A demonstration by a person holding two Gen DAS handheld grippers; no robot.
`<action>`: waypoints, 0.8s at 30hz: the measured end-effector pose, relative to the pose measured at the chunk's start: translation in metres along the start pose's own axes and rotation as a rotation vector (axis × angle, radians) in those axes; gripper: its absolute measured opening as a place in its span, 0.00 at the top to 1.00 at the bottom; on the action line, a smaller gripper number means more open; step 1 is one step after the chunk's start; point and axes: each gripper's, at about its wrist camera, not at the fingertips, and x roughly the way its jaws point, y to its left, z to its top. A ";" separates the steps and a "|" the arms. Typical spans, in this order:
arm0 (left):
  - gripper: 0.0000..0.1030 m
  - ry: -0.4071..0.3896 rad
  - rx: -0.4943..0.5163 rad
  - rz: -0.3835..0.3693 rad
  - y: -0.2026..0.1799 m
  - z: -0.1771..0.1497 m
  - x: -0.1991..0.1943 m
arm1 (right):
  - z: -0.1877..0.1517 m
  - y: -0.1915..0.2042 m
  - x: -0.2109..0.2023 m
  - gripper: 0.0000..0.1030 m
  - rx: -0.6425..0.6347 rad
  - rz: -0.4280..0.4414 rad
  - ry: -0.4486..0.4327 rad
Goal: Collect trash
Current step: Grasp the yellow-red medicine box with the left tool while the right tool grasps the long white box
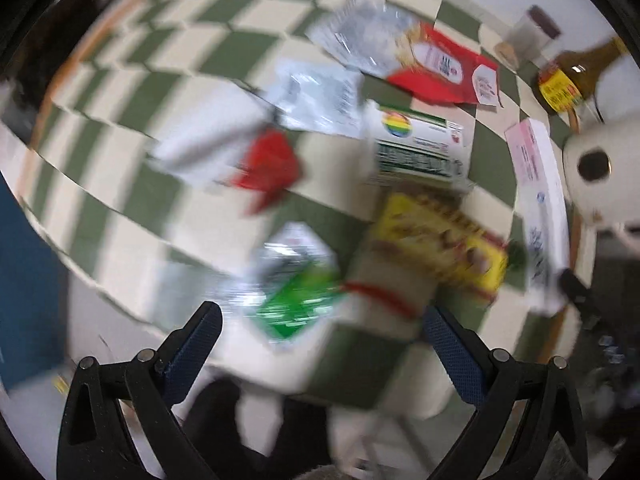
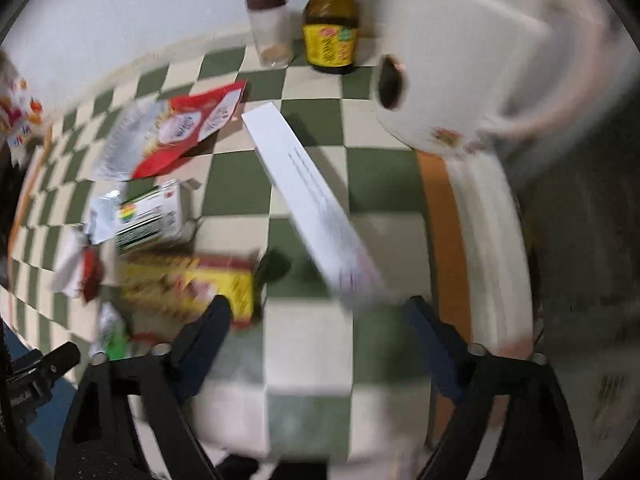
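- Progress: by the look of it, collecting has hardly begun. All the trash in sight lies loose on the checked cloth [image 1: 224, 52], and I see no bin or bag in either view.
- In the left wrist view, blurred: a green wrapper [image 1: 298, 304] lies just ahead of the fingers, toward 12 o'clock from them. A yellow box [image 1: 440, 248] sits at 2 o'clock from the wrapper and a red scrap [image 1: 268, 168] at 11 o'clock.
- Further up are a striped carton [image 1: 420, 148], a clear packet [image 1: 320, 100], a red pouch [image 1: 444, 68] and a foil bag [image 1: 360, 32].
- A long white box [image 2: 308, 196] runs slantwise through the middle of the right wrist view, its near end just ahead of the right fingers.
- Probably not trash: a bottle [image 2: 330, 36] and a jar [image 2: 270, 24] at 12 o'clock by the wall, and a paper roll [image 2: 460, 80] at 1 o'clock.
- Left gripper [image 1: 320, 344]: it looks steeply down on the cloth; jaws spread wide, nothing between them, nothing held.
- Right gripper [image 2: 318, 328]: it is tilted steeply down too; jaws well apart, only bare cloth between them, pads touching nothing.
- Left to do, as I judge it: every piece has yet to be picked up. The wrapper looks nearest for the left gripper, the white box for the right.
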 end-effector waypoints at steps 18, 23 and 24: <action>0.21 0.235 -0.448 -0.128 -0.068 0.021 0.053 | 0.001 -0.052 0.061 0.61 0.050 0.024 0.105; 0.30 0.116 -0.159 -0.031 -0.103 0.021 0.031 | -0.022 -0.061 0.064 0.61 0.036 0.014 0.143; 0.30 0.091 -0.060 -0.014 -0.112 0.019 0.026 | -0.027 -0.063 0.066 0.61 0.035 0.022 0.156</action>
